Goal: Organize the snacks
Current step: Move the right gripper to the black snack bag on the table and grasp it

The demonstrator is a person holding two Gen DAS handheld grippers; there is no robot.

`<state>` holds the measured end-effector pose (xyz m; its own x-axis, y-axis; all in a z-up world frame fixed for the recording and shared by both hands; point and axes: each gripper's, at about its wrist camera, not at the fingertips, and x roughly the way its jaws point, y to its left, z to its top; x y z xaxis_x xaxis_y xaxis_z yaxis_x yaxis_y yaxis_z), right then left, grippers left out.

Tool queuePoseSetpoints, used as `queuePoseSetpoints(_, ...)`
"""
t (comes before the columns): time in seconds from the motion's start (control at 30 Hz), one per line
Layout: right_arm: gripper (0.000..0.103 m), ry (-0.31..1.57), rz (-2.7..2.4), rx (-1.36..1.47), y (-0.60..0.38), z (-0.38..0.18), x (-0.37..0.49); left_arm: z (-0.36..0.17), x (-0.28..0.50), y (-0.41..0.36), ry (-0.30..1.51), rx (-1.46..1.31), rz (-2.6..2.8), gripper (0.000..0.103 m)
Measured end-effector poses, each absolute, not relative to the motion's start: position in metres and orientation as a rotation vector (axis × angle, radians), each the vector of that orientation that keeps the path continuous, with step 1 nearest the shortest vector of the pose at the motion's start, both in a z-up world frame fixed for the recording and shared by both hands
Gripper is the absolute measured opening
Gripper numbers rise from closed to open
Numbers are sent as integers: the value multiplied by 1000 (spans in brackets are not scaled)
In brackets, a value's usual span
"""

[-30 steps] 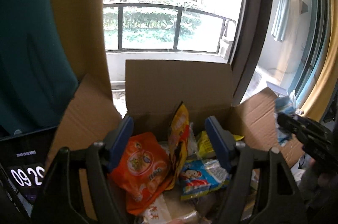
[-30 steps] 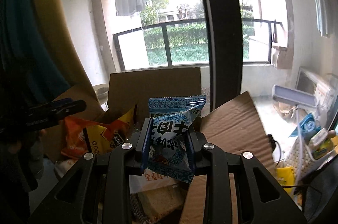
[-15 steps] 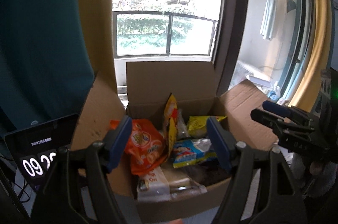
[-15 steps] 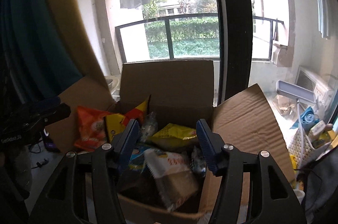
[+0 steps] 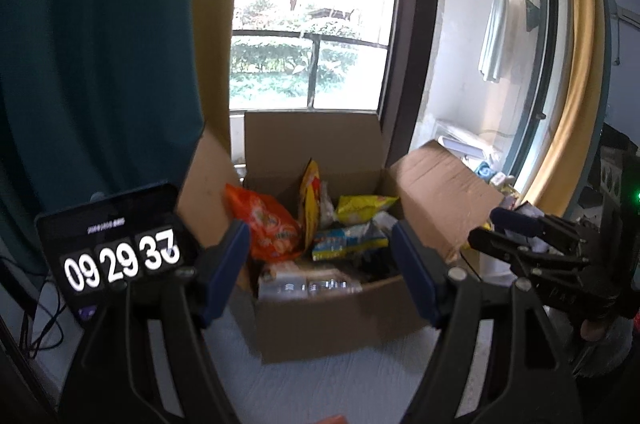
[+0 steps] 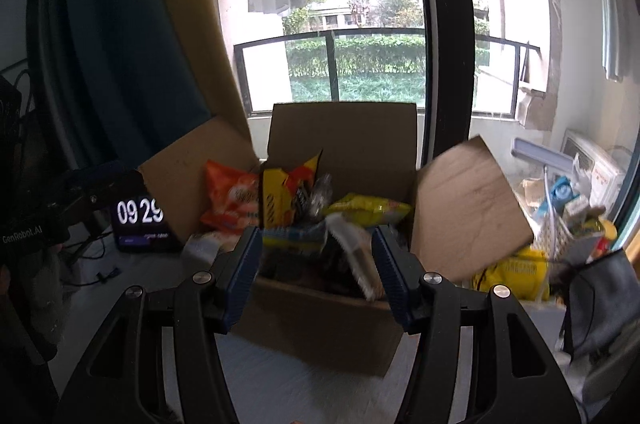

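Observation:
An open cardboard box stands on the pale table, filled with several snack packs. Among them are an orange bag, a yellow bag and an upright yellow-and-red pack. My left gripper is open in front of the box, with nothing between its fingers. My right gripper is also open before the box and holds nothing. It shows again as a dark shape, the right gripper, at the right of the left wrist view.
A dark tablet clock stands left of the box. A teal curtain and window frame rise behind. Cluttered items and a white basket sit right of the box. Bare table surface lies before it.
The right gripper let go of the blue-and-white snack pack into the box and opened. Both grippers drew back from the box, so its front wall and the table now show.

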<state>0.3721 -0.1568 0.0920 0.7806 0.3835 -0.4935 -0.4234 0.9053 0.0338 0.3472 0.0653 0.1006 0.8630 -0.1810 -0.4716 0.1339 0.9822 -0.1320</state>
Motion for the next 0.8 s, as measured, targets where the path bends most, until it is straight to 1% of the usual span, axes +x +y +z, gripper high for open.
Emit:
queuePoseSetpoints(0.37, 60, 575, 446, -62, -161, 65, 321, 64, 292, 77, 539, -106, -144, 74)
queuePoseSetpoints(0.53, 60, 633, 482, -81, -156, 36, 302, 42, 271, 86, 565, -136, -119, 74)
queuePoseSetpoints(0.8, 60, 804, 603, -114, -124, -28, 270, 0, 236, 103, 607, -126, -63, 74)
